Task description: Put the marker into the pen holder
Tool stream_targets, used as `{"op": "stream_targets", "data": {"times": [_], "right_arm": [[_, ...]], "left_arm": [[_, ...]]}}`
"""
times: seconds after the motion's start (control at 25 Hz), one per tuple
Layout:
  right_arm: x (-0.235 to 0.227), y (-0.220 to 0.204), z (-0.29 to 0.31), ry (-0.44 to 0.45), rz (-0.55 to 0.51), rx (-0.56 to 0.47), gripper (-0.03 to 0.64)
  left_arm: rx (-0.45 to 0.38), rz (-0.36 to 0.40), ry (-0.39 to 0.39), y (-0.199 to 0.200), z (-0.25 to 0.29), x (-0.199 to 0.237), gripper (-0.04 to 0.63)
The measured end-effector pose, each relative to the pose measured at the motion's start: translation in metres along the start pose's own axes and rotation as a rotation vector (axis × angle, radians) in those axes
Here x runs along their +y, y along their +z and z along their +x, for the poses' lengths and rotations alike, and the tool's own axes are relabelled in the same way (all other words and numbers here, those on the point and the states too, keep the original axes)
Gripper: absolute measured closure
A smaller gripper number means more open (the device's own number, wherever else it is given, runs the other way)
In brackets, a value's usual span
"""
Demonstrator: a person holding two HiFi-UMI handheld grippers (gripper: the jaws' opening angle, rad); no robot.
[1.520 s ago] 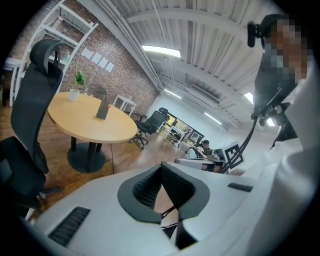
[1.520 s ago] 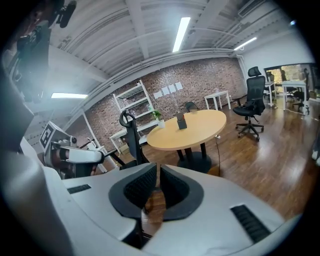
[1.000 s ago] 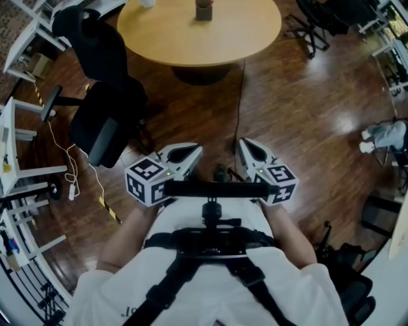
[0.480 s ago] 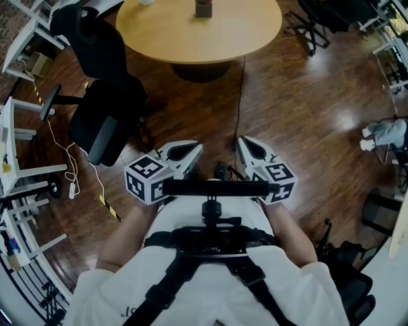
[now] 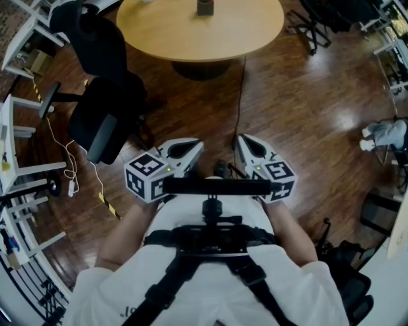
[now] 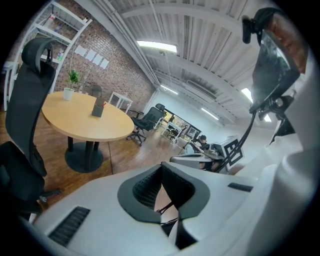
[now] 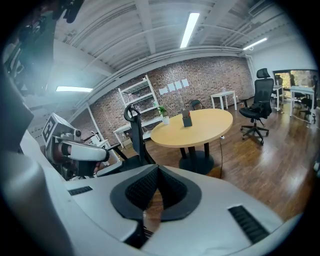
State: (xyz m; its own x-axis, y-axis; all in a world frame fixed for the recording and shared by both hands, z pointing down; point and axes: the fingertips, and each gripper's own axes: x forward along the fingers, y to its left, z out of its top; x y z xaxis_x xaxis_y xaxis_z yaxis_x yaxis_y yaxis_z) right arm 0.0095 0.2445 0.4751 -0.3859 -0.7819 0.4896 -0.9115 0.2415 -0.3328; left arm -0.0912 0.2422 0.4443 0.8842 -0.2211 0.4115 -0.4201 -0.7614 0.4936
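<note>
The dark pen holder (image 5: pixel 204 7) stands on the round wooden table (image 5: pixel 191 35) at the top of the head view, far from both grippers. It also appears as the small upright pen holder (image 6: pixel 98 106) and pen holder (image 7: pixel 186 119) on the table (image 6: pixel 85 122) (image 7: pixel 195 127). No marker shows in any view. My left gripper (image 5: pixel 193 148) and right gripper (image 5: pixel 245 144) are held side by side near my waist, pointing toward the table. The left gripper (image 6: pixel 161 171) and right gripper (image 7: pixel 157 172) each have their pads together with nothing between them.
A black office chair (image 5: pixel 105 95) stands between me and the table on the left. A cable (image 5: pixel 239 95) runs across the wooden floor from the table base. White desks (image 5: pixel 13 146) line the left; more chairs (image 5: pixel 319 19) stand at the upper right. A small potted plant (image 7: pixel 164 118) sits on the table.
</note>
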Motion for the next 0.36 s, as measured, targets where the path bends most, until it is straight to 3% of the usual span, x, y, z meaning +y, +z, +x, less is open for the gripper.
{"op": "stream_targets", "data": {"times": [0.36], "right_arm": [[0.0037,0.0034,0.0006,0.016,-0.011,0.01,0.629]], "left_arm": [[0.001,0.007,-0.003,0.0045,0.0007,-0.0019,0.598]]}}
